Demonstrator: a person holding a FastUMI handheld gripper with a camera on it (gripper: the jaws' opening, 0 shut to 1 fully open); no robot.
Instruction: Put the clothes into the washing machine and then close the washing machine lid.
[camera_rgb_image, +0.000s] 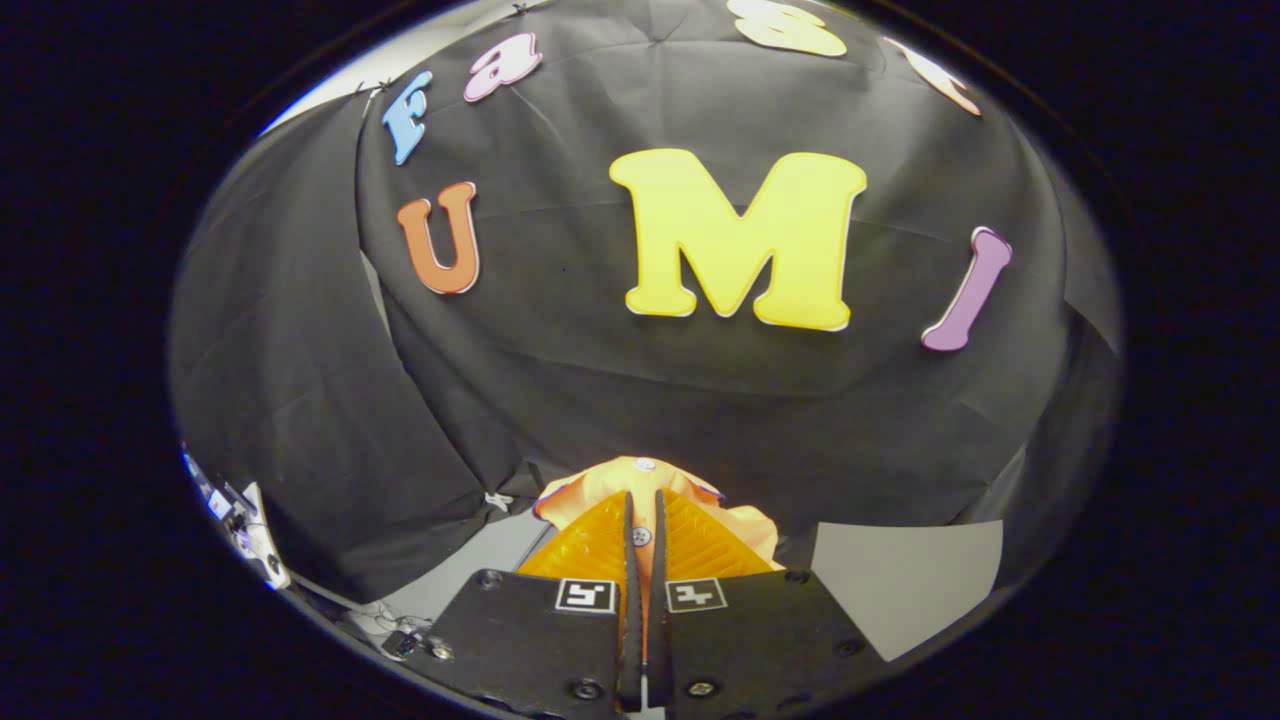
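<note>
Pinching an orange garment (640, 478), the tool (645, 520) is nearly closed.

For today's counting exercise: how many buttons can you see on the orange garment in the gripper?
2. One button sits at the top of the orange garment, beyond the fingertips; another shows between the fingers of the gripper. More may be hidden in folds.
</note>
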